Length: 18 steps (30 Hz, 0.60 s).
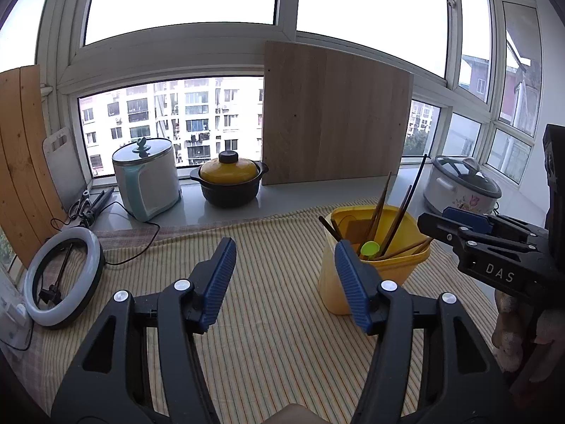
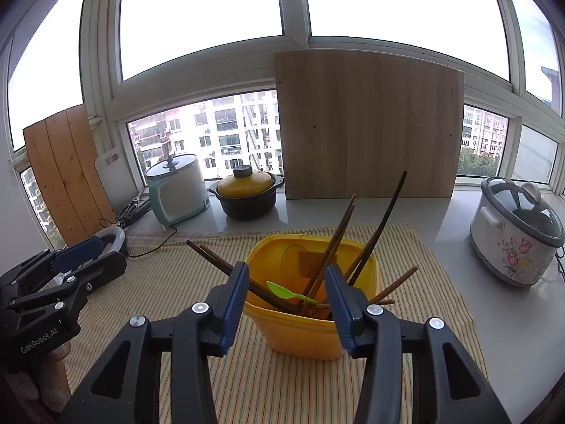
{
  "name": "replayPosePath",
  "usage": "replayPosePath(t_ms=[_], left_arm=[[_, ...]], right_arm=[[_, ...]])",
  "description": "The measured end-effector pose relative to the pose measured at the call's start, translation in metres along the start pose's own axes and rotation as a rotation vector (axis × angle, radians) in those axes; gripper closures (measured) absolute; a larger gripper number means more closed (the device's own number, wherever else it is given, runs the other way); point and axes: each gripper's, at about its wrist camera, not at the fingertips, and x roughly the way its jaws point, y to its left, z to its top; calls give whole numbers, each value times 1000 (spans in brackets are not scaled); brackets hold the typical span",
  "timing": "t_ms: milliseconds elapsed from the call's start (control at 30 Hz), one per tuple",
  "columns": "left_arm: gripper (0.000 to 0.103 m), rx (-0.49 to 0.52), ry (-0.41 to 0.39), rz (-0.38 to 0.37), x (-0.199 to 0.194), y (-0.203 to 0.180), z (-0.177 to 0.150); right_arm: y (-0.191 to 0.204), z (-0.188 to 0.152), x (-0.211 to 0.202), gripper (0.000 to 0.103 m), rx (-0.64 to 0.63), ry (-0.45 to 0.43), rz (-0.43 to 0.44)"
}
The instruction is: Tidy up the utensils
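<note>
From the left wrist view, we saw the left gripper point(image 1: 286, 258) with its blue fingers point(image 1: 220, 275) spread apart and nothing between them, only the striped cloth point(image 1: 268, 346) on the desk point(image 1: 293, 194) below. The yellow container point(image 1: 395, 272) stood just beyond and behind the right-hand finger, holding brown chopsticks point(image 1: 379, 205) and a green spoon point(image 1: 370, 248). The right gripper point(image 1: 441, 221) reached in from the right, near the container's rim.

From the right wrist view, we saw the right gripper point(image 2: 286, 275) with its fingers point(image 2: 236, 300) parted and empty. The yellow container point(image 2: 300, 332) sat straight ahead, framed between the two fingers, untouched by the pads as far as we could tell. The chopsticks point(image 2: 339, 243) leaned in several directions inside it, and the green spoon point(image 2: 282, 289) lay across them. The left gripper point(image 2: 81, 251) showed well off to the left of the fingers.
</note>
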Motion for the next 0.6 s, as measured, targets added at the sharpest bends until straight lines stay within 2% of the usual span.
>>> replayPosePath(t_ms=[100,167,300,467,533,600], left_arm=[[23,13,-16,20,-10,1,-8],[17,7,-27,36,-18,2,-13],[5,-13,-36,64,-29,7,-21],[1,-16,-24,139,-37,10,-33],[0,-18,-19,162,-40,10,-36],[0,-21,-15,175,-41,11,-41]], right_arm=[[4,-5,-7,43,-9,-13,-25],[5,-8,-11,31,-10,-20,-30],[6,-13,-19,24,-6,-34,-52],[8,-23,-27,5,-5,-55,-90],[7,-27,-29,0,5,-61,-100],[5,-32,-30,0,13,-59,-109]])
